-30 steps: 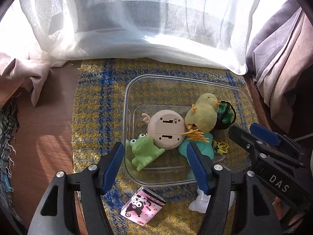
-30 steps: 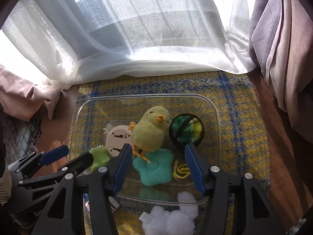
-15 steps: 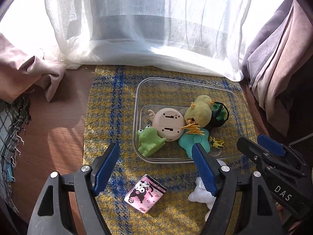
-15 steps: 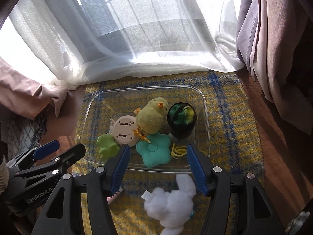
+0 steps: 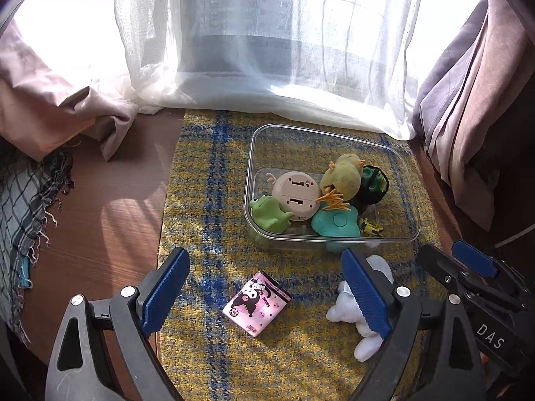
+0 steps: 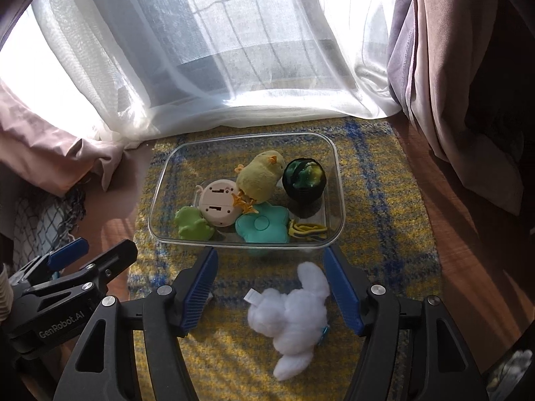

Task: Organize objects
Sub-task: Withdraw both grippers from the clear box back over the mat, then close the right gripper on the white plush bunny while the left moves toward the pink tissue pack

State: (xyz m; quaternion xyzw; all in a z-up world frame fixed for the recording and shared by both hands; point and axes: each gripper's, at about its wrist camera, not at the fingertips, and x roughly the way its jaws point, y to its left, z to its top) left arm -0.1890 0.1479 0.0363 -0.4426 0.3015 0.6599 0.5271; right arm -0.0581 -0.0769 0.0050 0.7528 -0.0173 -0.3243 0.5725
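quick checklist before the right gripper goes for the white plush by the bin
1. Right gripper open and empty: ok.
2. White plush lined up between its fingers: ok; it lies on the rug in front of the gripper, outside the clear bin.
3. Left gripper out of the way: ok; open, empty, off to the left, over the pink packet.
4. Room in the bin: ok; the far half looks bare, the toys crowd the near side.
5. Plush tag clear of the fingers: cannot tell.
6. Firm grip on the soft plush: cannot tell until it closes.
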